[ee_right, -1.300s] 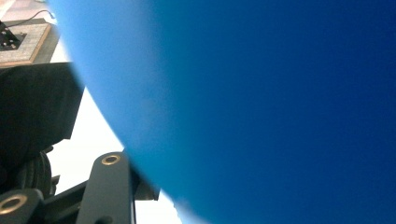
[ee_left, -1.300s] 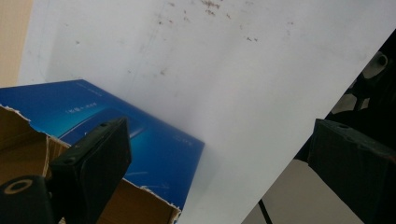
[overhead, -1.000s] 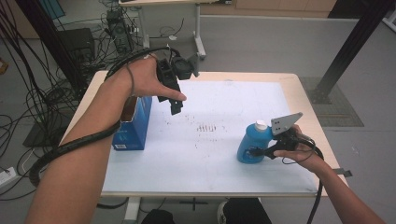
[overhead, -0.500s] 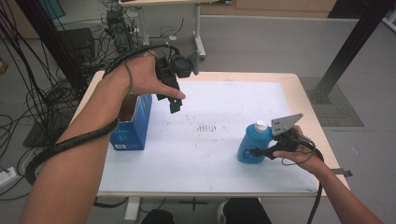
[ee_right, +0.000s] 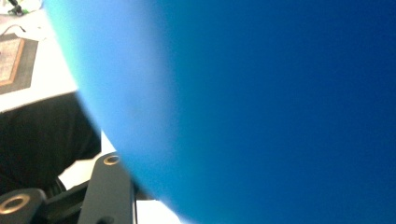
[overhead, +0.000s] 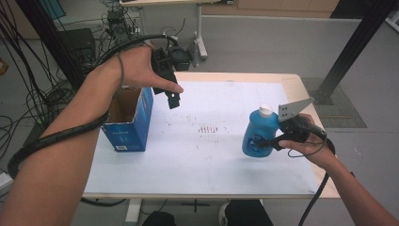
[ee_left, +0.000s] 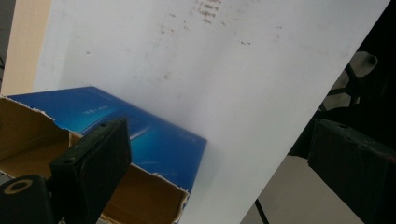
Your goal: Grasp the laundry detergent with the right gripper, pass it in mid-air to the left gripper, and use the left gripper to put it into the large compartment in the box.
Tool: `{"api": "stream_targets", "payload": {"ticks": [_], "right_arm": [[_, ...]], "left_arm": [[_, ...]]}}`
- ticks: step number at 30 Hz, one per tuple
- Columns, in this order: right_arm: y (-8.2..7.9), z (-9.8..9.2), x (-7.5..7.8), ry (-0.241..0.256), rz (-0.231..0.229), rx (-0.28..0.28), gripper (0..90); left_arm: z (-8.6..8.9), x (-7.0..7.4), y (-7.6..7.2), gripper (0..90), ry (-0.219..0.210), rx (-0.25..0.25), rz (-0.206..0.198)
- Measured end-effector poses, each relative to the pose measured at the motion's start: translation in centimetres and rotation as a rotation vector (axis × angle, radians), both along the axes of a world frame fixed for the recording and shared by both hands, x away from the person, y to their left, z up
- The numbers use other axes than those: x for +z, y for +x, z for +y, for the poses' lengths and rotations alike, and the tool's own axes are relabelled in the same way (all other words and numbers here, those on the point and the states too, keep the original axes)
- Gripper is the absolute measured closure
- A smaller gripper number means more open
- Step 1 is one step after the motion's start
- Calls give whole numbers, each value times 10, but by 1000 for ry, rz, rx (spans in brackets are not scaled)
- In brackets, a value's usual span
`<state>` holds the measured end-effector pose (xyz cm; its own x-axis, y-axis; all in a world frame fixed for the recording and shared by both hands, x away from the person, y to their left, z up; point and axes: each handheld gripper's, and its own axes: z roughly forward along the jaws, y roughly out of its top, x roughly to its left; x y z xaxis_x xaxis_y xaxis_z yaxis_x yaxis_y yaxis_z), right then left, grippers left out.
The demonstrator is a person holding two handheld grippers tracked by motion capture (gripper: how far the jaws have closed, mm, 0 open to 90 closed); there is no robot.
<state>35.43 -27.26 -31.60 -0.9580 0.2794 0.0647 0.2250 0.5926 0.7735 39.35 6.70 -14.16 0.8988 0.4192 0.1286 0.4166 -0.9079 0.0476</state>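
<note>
The blue bottle (overhead: 256,133) with a white cap is seen standing upright on the counter (overhead: 202,155) at the right of the high view, toward the near edge. It is gripped low on its body by the right tongs (overhead: 263,142), which are closed against it from the right side; the right hand (overhead: 308,141) is wrapped around the tool behind it, with a grey three-cornered plate raised above. In the right gripper view the bottle's blue wall (ee_right: 261,102) is pressed so close that most of it is blurred, and one black jaw is seen at the lower left.

An open blue box (overhead: 128,117), brown inside, is placed at the left of the counter, well apart from the bottle. The left tongs (overhead: 172,100) are held in the air in the upper left of the high view, just beyond and right of the box, pointing down, with nothing between them. In the left gripper view the left tongs (ee_left: 219,163) are spread wide, and the torn rim of the box (ee_left: 154,149) lies below them on the white counter (ee_left: 233,84). A patch of small brown marks (overhead: 210,128) is visible at the counter's middle.
</note>
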Motion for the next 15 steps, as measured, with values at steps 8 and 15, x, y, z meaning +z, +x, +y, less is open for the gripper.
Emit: {"api": "stream_targets", "payload": {"ticks": [8,15], "right_arm": [[11,33,50,22,-17,14,427],[29,77,63,24,-32,68,427]], "left_arm": [[6,21,-3,67,-28,-28,-9],[6,27,-2,67,-21,-50,-5]]}}
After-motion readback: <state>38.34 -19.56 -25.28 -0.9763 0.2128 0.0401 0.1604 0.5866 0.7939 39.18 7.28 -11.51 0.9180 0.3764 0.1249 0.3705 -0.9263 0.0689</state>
